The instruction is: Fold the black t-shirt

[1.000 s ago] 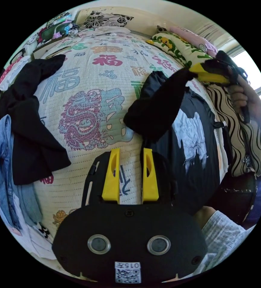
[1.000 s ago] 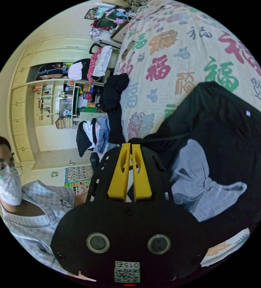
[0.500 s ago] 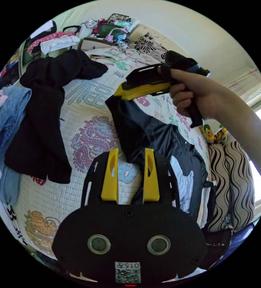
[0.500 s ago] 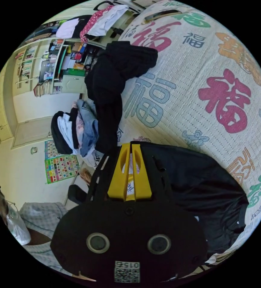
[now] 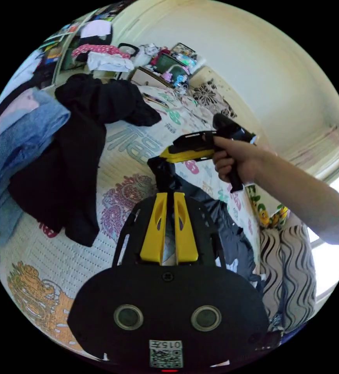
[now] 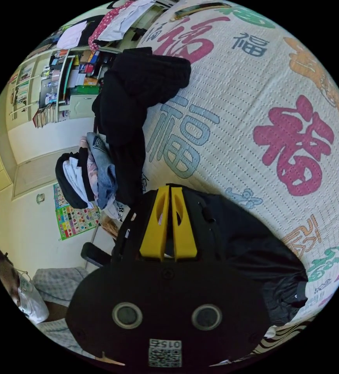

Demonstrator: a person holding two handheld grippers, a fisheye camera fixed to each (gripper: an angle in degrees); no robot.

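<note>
**Q:** Where is the black t-shirt, and what holds it?

**A:** In the left gripper view, the black t-shirt (image 5: 216, 230) lies crumpled on the bed (image 5: 45, 257), right of centre. One corner rises to the right tongs (image 5: 162, 155), held by a person's hand (image 5: 232, 159) at centre right. Their yellow jaws are closed flat on that corner. The left tongs (image 5: 168, 194), at lower centre, have their jaws drawn nearly together with dark cloth at the tips; whether both jaws press on it cannot be told.

**Q:** What has just changed?

**A:** One second ago the shirt lay spread, its pale print facing up, and the left jaws stood well apart. Half a second ago they were still apart. Now they have narrowed, and the shirt is bunched and lifted. This suggests the person is taking hold at two points to lay the shirt out again; no fold is made yet.

**Q:** How many things are there?

**A:** One black t-shirt, two tongs, one other dark garment (image 5: 80, 136) at the upper left, one heap of jeans and pale clothes (image 5: 17, 132) at the left edge, and one striped pillow (image 5: 294, 265) at lower right. In the right gripper view, the right tongs (image 6: 168, 189) sit closed at centre over black cloth (image 6: 247, 249).
</note>
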